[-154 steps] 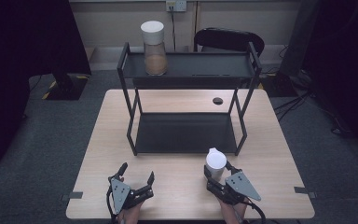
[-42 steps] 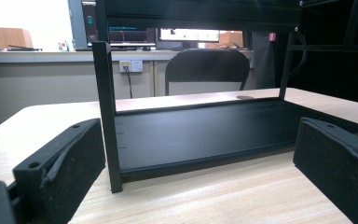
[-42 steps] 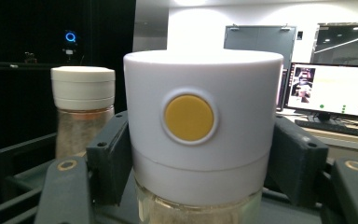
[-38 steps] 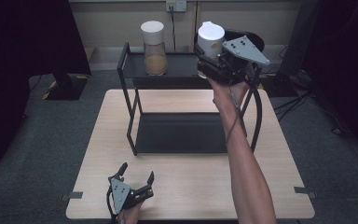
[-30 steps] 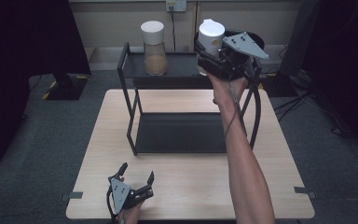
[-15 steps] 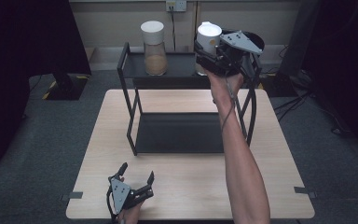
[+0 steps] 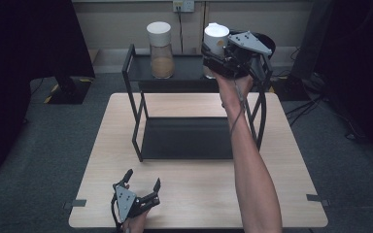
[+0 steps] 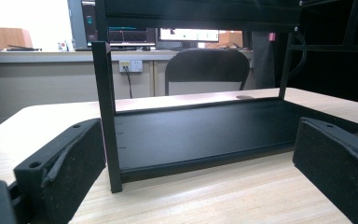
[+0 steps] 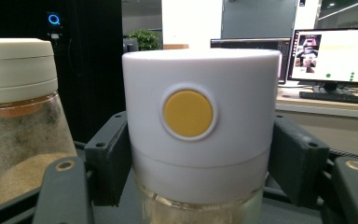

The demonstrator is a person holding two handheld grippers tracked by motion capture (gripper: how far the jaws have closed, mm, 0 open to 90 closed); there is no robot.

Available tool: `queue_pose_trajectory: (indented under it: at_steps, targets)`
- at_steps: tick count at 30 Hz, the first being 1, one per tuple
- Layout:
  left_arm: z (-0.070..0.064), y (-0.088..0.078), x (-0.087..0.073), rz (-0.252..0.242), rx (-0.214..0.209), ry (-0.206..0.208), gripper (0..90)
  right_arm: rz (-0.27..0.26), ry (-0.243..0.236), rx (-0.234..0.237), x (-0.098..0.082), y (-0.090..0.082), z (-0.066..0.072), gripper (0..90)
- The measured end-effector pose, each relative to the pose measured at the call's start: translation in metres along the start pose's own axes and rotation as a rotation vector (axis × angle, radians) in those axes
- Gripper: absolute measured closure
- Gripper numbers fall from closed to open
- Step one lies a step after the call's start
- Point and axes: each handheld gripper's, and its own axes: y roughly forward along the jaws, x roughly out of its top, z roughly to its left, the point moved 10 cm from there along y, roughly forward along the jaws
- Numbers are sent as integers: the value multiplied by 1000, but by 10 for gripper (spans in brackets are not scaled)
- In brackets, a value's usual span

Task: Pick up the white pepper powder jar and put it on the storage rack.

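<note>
A glass jar with a white lid and a yellow button [image 9: 200, 135] sits between the jaws of my right gripper [image 7: 213, 54], which is shut on it at the lid. The jaws have just been opening slightly, with the jar still between them. The jar [image 7: 216, 37] is over the right part of the black rack's top shelf [image 7: 184, 69]; I cannot tell whether it rests on it. A second jar with a cream lid and brown powder [image 7: 159, 48] stands on that shelf to the left [image 9: 18, 116]. My left gripper [image 7: 143, 177] rests open on the table's near edge, nothing between its fingers [image 8: 65, 163].
The rack's lower tray [image 7: 189, 138] lies in the table's middle, its near left post [image 8: 106, 112] right before the left gripper. A small dark disc [image 8: 245, 97] lies behind the rack. A black chair [image 8: 207, 70] stands beyond the table.
The right gripper with the white-lidded jar has moved slightly left and farther back over the top shelf. The left gripper has stayed in place.
</note>
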Motion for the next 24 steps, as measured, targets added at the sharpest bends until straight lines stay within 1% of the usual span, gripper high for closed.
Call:
queue_pose_trajectory:
  at_steps: [3, 5, 6, 7, 8, 9, 10, 11, 13, 14, 15, 16, 18, 20, 22, 24]
  targets:
    - [0, 0, 0, 0, 0, 0, 17, 4, -7, 1, 0, 0, 0, 295]
    - [0, 0, 0, 0, 0, 0, 17, 2, 15, 15, 1, -1, -2, 287]
    - [0, 0, 0, 0, 0, 0, 16, -5, 28, 18, 0, -1, -4, 266]
    - [0, 0, 0, 0, 0, 0, 16, -5, 28, 18, 0, -1, -4, 266]
    - [0, 0, 0, 0, 0, 0, 16, -8, 15, 5, -1, -2, -3, 223]
    - [0, 0, 0, 0, 0, 0, 16, -8, 15, 5, -1, -2, -3, 223]
    - [0, 0, 0, -1, 0, -1, 17, -20, 14, 0, -3, -3, -4, 154]
    - [0, 0, 0, -1, 0, -1, 17, -20, 14, 0, -3, -3, -4, 154]
    - [0, 0, 0, 0, 0, 0, 17, -32, 15, 3, -5, -5, -5, 87]
    - [0, 0, 0, 0, 1, 0, 16, -53, 19, 1, -8, -7, -6, 31]
    - [0, 0, 0, 0, 1, 0, 17, -53, 19, 1, -8, -7, -6, 31]
    - [0, 0, 0, 0, 1, 0, 17, -63, 22, -6, -9, -9, -7, 12]
    - [0, 0, 0, 0, 2, 0, 17, -59, 28, 1, -9, -11, -8, 6]
    - [0, 0, 0, 0, 2, 0, 17, -64, 9, -6, -8, -16, -7, 0]
    - [0, 0, 0, 1, 2, 0, 16, -69, 3, -9, -8, -17, -6, 0]
    - [0, 0, 0, -1, 2, 0, 16, -85, -3, -12, -8, -21, -5, 0]
